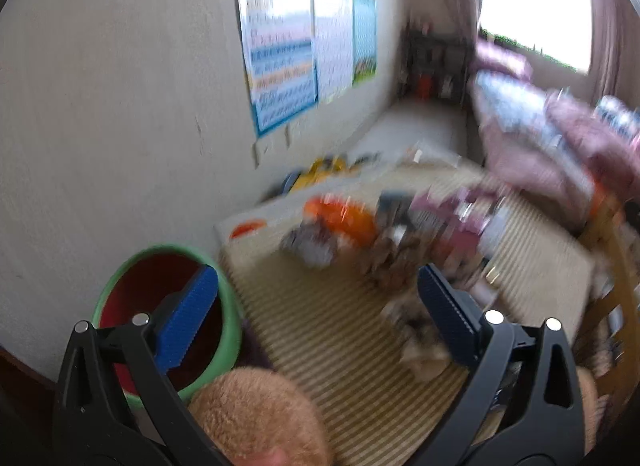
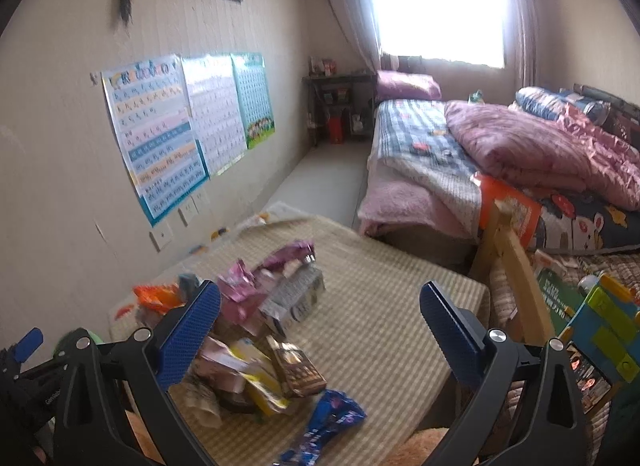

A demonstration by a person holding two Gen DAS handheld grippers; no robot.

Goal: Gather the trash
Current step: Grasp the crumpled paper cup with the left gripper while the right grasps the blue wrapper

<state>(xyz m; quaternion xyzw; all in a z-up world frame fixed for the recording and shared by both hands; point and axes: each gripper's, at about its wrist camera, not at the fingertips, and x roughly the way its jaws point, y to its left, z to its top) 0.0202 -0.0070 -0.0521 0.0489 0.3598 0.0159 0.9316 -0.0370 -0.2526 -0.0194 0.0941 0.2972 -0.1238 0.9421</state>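
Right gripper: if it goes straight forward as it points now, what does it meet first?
Probably bare striped mat: the open right gripper aims just right of the wrapper pile. Depth is unclear.

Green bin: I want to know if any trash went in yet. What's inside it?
The green bin shows only a dark red inner wall; the left gripper's finger hides part of it, and the bottom is out of sight.

Blown-out window (image 2: 438, 5) glare, left view smeared (fisheye-bent edges)
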